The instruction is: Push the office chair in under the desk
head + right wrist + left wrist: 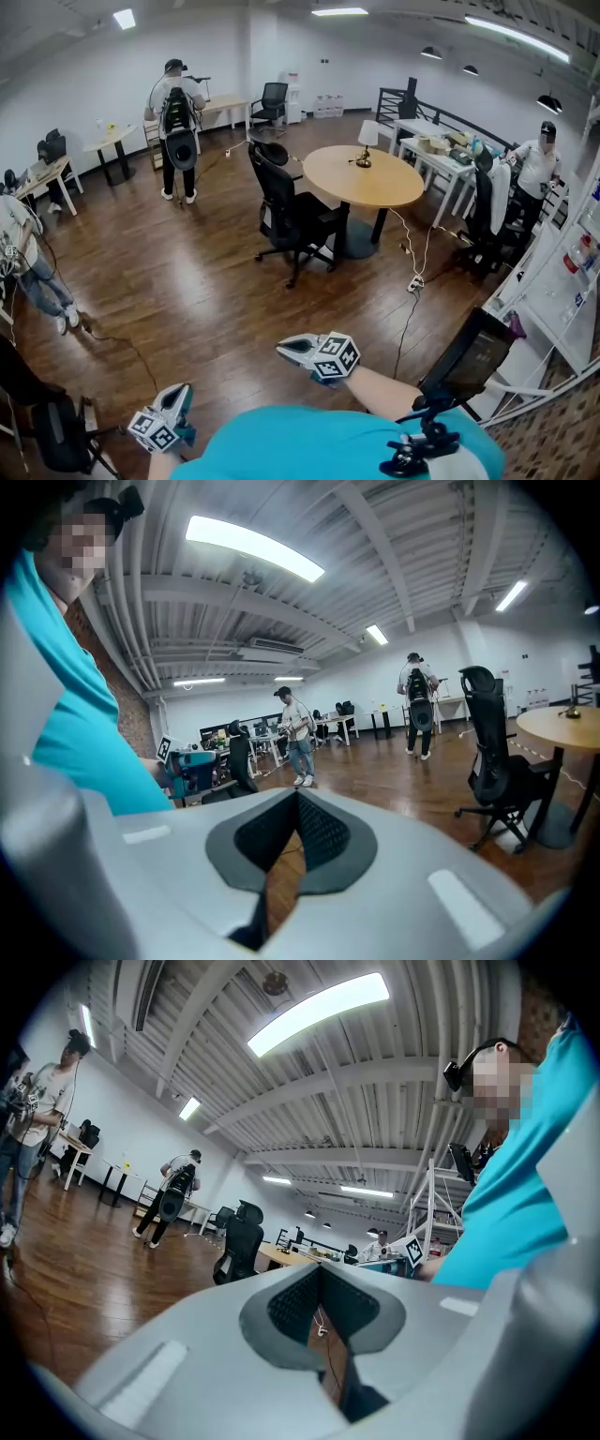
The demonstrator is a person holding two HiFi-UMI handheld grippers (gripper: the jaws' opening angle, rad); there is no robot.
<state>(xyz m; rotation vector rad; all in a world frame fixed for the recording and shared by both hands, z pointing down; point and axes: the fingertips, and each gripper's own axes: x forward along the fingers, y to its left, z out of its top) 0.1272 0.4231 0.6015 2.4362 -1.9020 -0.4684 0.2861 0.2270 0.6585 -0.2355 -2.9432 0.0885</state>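
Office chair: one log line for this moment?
stage: approach, push not begun | office chair: beside round desk, not tucked under | left gripper: shut, empty | right gripper: shut, empty | contact: none, both far from chair

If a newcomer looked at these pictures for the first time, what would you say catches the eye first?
The black office chair stands out first, pulled back from the round wooden table in the middle of the dark wood floor. Next come the left gripper and right gripper at the bottom of the head view, close to the teal shirt, both with fingers shut and empty.
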